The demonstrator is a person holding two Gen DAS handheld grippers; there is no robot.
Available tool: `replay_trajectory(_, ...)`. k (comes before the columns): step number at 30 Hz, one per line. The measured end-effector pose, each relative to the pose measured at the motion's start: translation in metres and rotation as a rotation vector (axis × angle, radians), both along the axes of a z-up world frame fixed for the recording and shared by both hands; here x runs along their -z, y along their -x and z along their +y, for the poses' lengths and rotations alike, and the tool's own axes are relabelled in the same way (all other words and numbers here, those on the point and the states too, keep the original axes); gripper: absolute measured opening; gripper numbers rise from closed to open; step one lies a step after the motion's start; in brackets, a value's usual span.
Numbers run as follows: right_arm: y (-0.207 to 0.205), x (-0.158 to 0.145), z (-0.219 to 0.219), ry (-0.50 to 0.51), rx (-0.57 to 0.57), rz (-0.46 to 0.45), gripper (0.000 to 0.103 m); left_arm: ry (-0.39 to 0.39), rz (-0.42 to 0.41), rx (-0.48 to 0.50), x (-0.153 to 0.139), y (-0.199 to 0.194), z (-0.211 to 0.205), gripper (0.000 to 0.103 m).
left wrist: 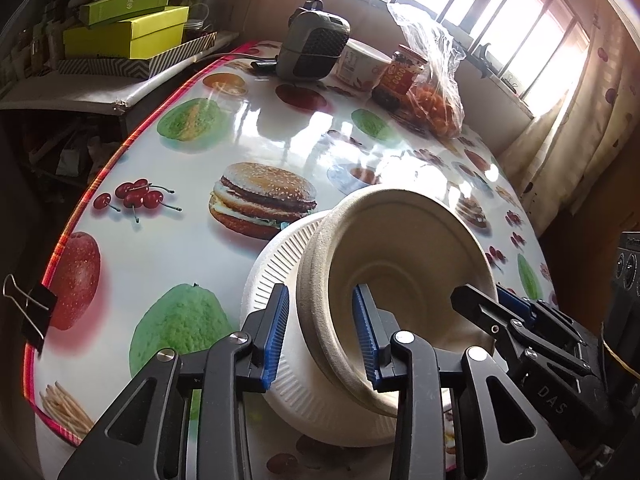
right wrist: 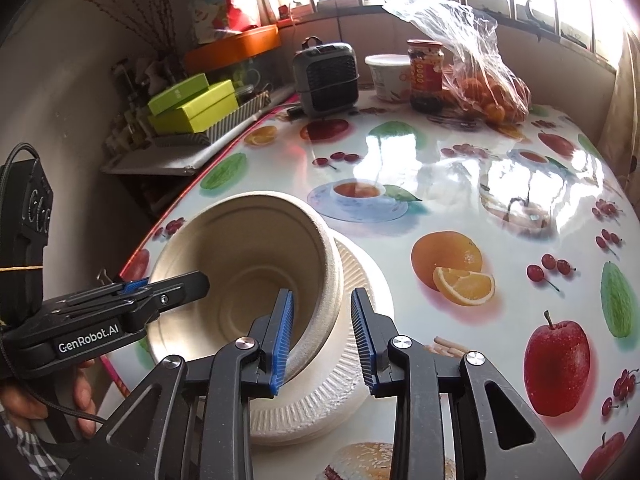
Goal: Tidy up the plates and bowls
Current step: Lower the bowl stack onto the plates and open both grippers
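Note:
A beige pulp bowl (left wrist: pixel 400 240) (right wrist: pixel 248 248) rests, slightly tilted, on a stack of white ribbed paper plates (left wrist: pixel 276 264) (right wrist: pixel 360 360) near the table's front edge. My left gripper (left wrist: pixel 322 336) straddles the bowl's left rim, one blue pad inside and one outside. A strip of plate shows between the outer pad and the rim. My right gripper (right wrist: pixel 322 336) straddles the opposite rim the same way, with a gap at its outer pad. Each gripper also appears in the other's view: the right gripper (left wrist: pixel 480 304) and the left gripper (right wrist: pixel 172 288). Both are open.
The fruit-print table (left wrist: pixel 240 140) carries a grey heater (left wrist: pixel 312 44), a white tub (left wrist: pixel 360 64), a red-labelled jar (left wrist: pixel 400 74) and a bag of oranges (left wrist: pixel 436 108) at the back. Green boxes (left wrist: pixel 128 28) sit on a side shelf. A binder clip (left wrist: pixel 28 308) grips the left table edge.

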State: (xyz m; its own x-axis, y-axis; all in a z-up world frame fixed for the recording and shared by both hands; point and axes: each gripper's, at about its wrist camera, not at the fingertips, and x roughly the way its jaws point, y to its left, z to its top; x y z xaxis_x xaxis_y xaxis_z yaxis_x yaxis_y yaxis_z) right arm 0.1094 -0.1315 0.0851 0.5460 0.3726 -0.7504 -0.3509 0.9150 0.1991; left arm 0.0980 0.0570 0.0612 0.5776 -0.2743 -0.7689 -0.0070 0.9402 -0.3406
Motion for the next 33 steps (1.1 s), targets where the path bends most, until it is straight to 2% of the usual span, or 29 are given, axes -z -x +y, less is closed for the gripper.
replay_trajectory(4, 0.000, 0.000, -0.001, -0.001, 0.002, 0.000, 0.036, -0.003, -0.002, -0.003, 0.000, -0.001, 0.000, 0.043)
replay_trajectory(16, 0.002, -0.003, -0.003, -0.009, 0.015, -0.011, 0.042, -0.025, -0.013, -0.005, -0.002, 0.002, -0.001, 0.047)
replay_trajectory(21, 0.005, -0.006, -0.005, -0.014, 0.021, -0.029, 0.047, -0.048, -0.037, -0.015, -0.006, 0.006, 0.000, 0.049)
replay_trajectory(33, 0.014, -0.014, -0.008, -0.024, 0.030, -0.058, 0.051, -0.062, -0.069, -0.020, -0.015, 0.016, 0.000, 0.051)
